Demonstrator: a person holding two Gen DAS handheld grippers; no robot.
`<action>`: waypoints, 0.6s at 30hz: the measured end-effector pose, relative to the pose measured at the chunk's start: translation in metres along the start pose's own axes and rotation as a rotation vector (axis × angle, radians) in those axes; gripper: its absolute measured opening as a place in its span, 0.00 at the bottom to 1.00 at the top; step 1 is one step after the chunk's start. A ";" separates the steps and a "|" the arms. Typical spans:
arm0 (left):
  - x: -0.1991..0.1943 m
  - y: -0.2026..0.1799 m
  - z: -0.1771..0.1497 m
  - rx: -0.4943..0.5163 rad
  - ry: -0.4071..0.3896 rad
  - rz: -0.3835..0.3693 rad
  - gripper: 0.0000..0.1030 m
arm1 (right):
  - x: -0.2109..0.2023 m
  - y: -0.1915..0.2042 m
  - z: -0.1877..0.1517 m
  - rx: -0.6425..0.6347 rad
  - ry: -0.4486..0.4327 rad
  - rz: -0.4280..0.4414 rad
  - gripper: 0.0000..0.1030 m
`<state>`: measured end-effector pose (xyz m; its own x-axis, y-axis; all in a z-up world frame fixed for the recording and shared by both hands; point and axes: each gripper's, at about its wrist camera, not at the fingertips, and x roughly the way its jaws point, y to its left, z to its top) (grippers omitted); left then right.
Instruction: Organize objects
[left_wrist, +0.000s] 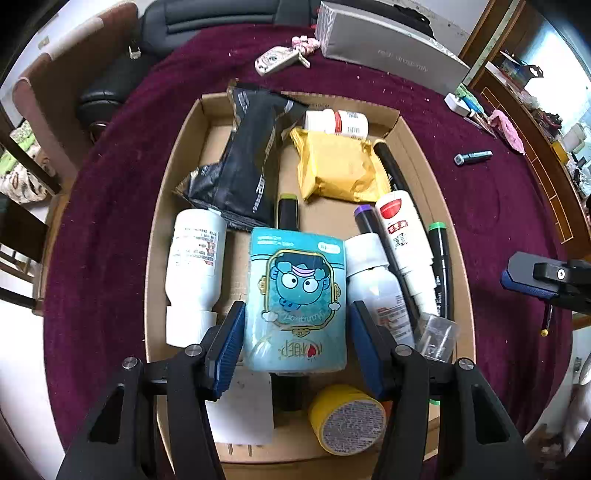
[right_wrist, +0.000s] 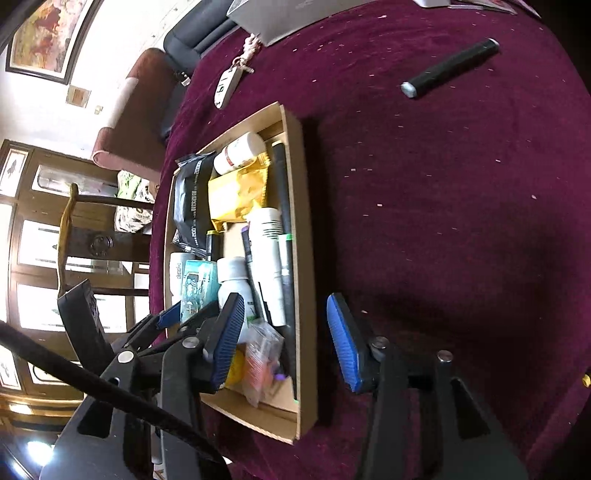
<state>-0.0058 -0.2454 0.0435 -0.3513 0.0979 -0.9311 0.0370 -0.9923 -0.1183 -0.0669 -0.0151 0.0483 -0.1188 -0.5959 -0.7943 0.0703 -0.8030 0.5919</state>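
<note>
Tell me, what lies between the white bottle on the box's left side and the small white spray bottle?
The light blue cartoon-printed packet lies between the white bottle and the spray bottle, inside the cardboard box. The left wrist view shows it best.

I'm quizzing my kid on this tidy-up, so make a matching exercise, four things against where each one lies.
1. teal tissue pack
2. gold snack packet
3. dark marker
4. key fob

A. loose on the cloth, right of the tray
B. between the left tool's pads
C. on the cloth beyond the tray, by the grey box
D. in the tray's far half

Pairs: 1-B, 2-D, 3-A, 4-C
</note>
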 end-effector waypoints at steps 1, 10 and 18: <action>-0.003 -0.002 0.000 0.001 -0.016 0.014 0.49 | -0.003 -0.002 -0.001 0.004 -0.002 0.003 0.45; -0.063 -0.008 0.008 -0.023 -0.253 0.200 0.63 | -0.013 -0.006 -0.011 -0.023 -0.006 -0.002 0.51; -0.127 -0.015 0.012 -0.069 -0.418 0.346 0.64 | -0.023 0.005 -0.014 -0.122 -0.031 -0.025 0.51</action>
<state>0.0270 -0.2437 0.1676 -0.6491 -0.2856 -0.7051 0.2726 -0.9526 0.1349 -0.0496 -0.0054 0.0672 -0.1529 -0.5766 -0.8026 0.1866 -0.8144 0.5495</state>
